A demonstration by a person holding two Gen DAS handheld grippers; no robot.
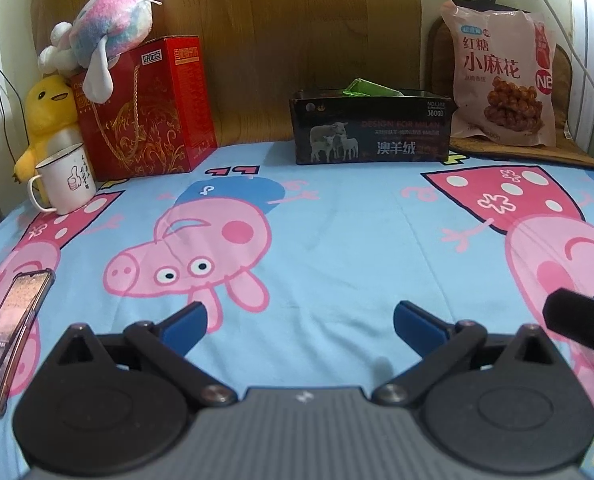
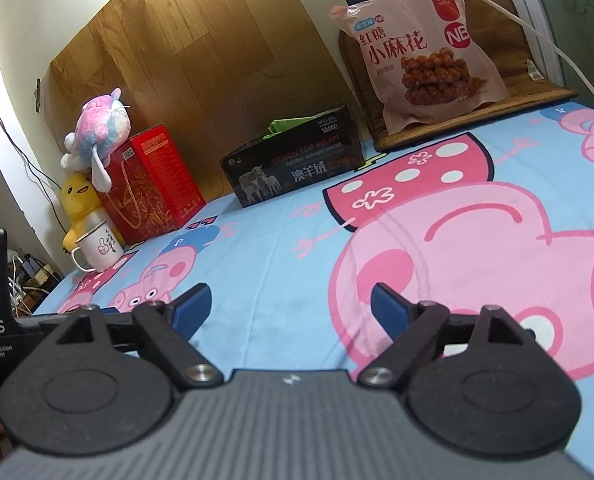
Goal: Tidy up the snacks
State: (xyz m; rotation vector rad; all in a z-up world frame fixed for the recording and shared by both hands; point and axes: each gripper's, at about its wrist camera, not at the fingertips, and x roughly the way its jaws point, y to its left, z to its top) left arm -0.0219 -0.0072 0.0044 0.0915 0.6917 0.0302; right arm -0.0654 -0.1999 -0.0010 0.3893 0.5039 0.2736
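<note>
A pink snack bag point(image 1: 501, 76) printed with fried dough twists leans upright at the back right, on a brown mat point(image 1: 537, 152); the right wrist view shows the bag point(image 2: 421, 52) too. Left of it sits a dark open box point(image 1: 371, 128) with a green packet point(image 1: 371, 87) poking out, also seen as the box point(image 2: 293, 164). My left gripper point(image 1: 301, 322) hovers open over the cartoon bedsheet point(image 1: 337, 220), nothing between its blue pads. My right gripper point(image 2: 291, 308) is open as well, empty, far short of the box and bag.
A red gift box point(image 1: 149, 112) stands at the back left with a pastel plush point(image 1: 105, 28) on top, a yellow duck plush point(image 1: 47, 116) and a white mug point(image 1: 67, 180) beside it. A phone point(image 1: 7, 332) lies at the left edge. Wooden board behind.
</note>
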